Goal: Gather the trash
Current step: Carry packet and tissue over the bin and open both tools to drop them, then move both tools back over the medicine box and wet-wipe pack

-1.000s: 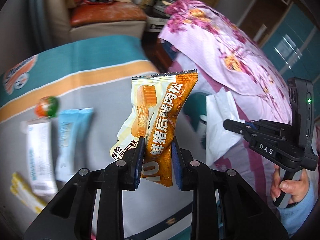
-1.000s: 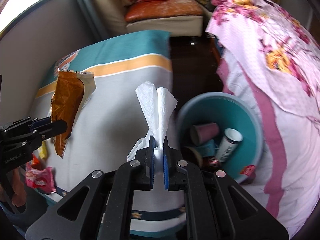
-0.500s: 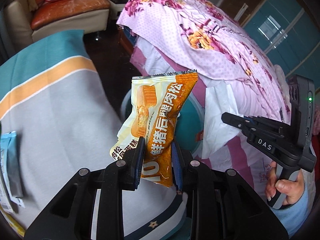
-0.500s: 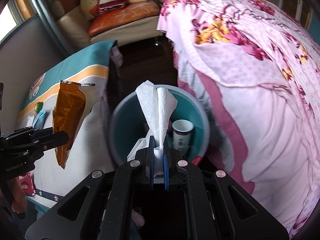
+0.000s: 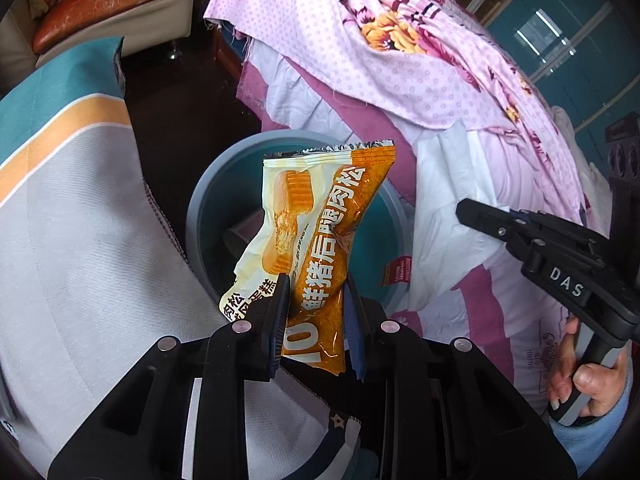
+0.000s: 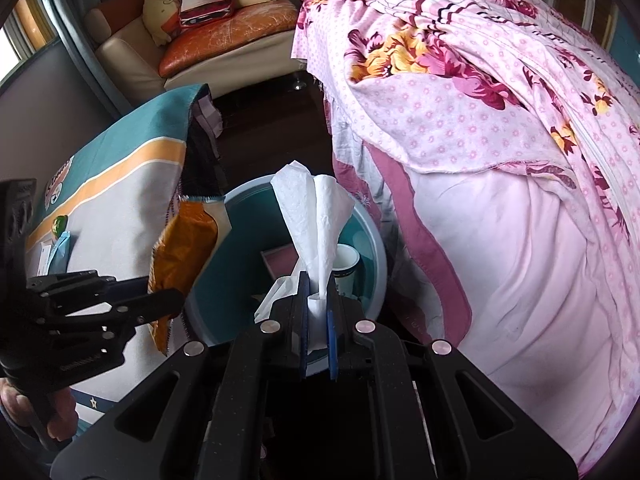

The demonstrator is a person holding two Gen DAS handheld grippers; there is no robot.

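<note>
Left gripper (image 5: 316, 312) clamps the lower part of an orange snack wrapper (image 5: 320, 232); the wrapper stands upright between the pads. Right gripper (image 6: 318, 312) is pinched narrow on a white tissue (image 6: 316, 216), which fans out above the pads.

Both items hang in front of the teal bin (image 6: 372, 240), which sits on the floor between the striped table cover (image 5: 80, 220) and the pink floral bedding (image 6: 500, 140). A cup (image 6: 346, 264) and other scraps already lie in the bin.

Step in hand, as I judge it: drop both pieces into the bin.

Notes for doing it well:
- Bring each gripper over the bin mouth, not the rim, before letting go.
- The tissue is light and may drift, so lower it close to the contents first.
- The wrapper may cling to a pad; spread the jaws fully.
- Keep the two grippers apart to avoid a knock.
</note>
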